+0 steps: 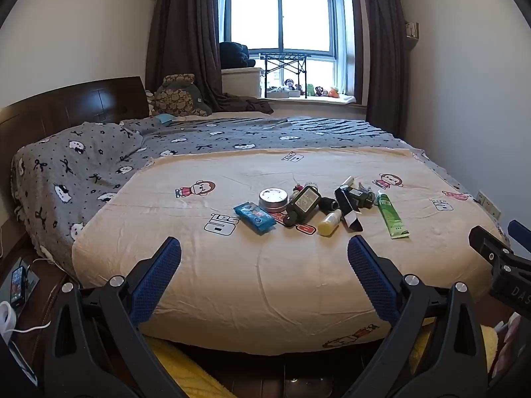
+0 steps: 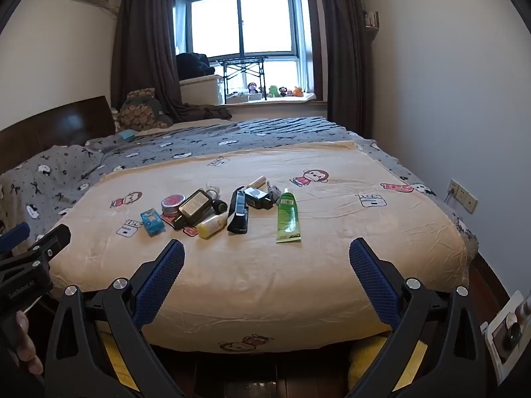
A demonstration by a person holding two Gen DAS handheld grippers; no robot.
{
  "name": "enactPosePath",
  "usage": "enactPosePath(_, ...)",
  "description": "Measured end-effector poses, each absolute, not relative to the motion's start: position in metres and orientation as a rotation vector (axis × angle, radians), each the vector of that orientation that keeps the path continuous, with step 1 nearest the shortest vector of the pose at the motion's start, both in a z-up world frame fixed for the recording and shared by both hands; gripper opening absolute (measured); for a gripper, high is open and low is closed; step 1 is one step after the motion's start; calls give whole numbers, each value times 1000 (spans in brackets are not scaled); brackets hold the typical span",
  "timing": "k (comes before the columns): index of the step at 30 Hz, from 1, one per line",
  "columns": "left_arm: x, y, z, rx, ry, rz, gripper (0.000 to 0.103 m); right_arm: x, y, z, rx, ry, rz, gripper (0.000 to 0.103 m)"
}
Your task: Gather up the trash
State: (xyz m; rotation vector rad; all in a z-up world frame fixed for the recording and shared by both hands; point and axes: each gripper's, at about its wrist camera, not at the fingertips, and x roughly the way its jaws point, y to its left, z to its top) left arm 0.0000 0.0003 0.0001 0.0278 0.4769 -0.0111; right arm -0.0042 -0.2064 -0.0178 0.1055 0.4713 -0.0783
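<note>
Both my grippers are spread as wide as they go w/ nothing in them: left gripper [image 1: 264, 248] and right gripper [image 2: 266, 251] hang over the near edge of the bed [image 2: 298, 298], well short of the junk.

Landmark = the green tube [image 2: 288, 214]. It lies nearest me, on the right end of the pile. Just left of it is a black flat pouch [image 2: 239, 214], then a yellow bottle [image 2: 212, 225], a dark bottle w/ label [image 2: 194, 207], a round tin [image 2: 172, 204] behind that, and a blue packet [image 2: 152, 221] furthest left.

Handling guess: tube is light and squishy, prob slick plastic, so I'd pinch across the middle of its body (not the crimped flat end). Blue packet is thin and floppy, needs a low pinch on the soft blanket. Tin is stiff, grab across its rim.
</note>
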Motion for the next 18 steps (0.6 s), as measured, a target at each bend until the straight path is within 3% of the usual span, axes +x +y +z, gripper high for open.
enactPosePath(18, 1, -13, -2, 26, 465, -34, 95, -6, -203, -15, 105, 466, -68, 100)
